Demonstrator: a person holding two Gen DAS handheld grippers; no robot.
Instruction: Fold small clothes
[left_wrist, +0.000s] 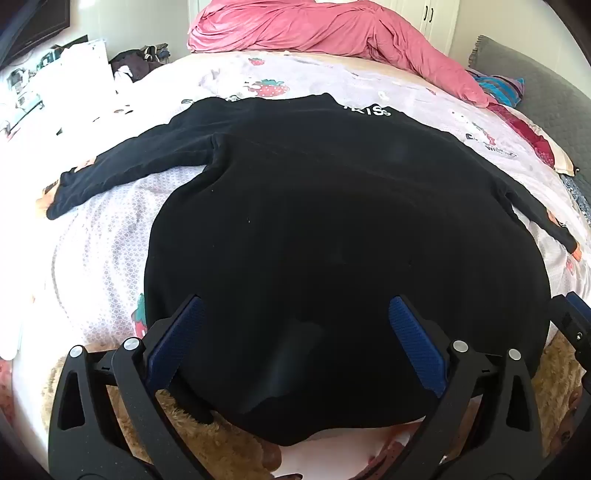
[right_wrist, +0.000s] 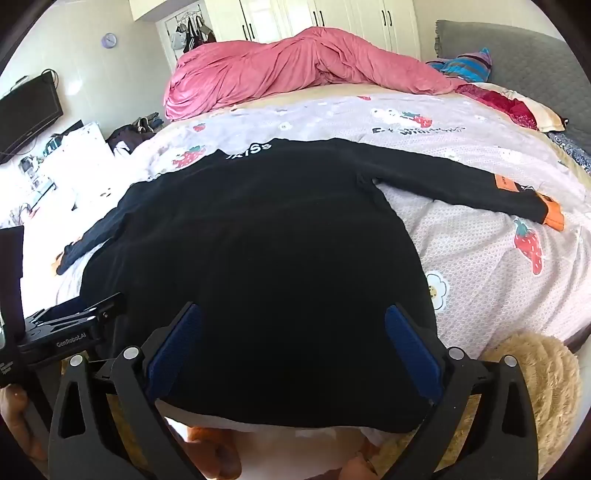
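Shirt (left_wrist: 332, 229) lies flat on the bed (right_wrist: 480, 258), sleeves out at 9 and 3 o'clock, folding unstarted, left gripper (left_wrist: 295, 328) and right gripper (right_wrist: 293, 328) spread wide over its hem, ready to pinch.

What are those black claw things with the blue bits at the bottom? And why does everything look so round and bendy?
Those claws are grabbing tools. A person holds one in each hand, and each has a small camera that looks out along its two fingers. That camera's lens bends the picture, so the bed looks round.

One picture comes from the left gripper, the other from the right gripper. Both are wide open and hold nothing.

A black long-sleeved top lies flat on the bed sheet, which has strawberries on it, with both sleeves spread out. A pink blanket is bunched up at the far end. The top is not folded yet.
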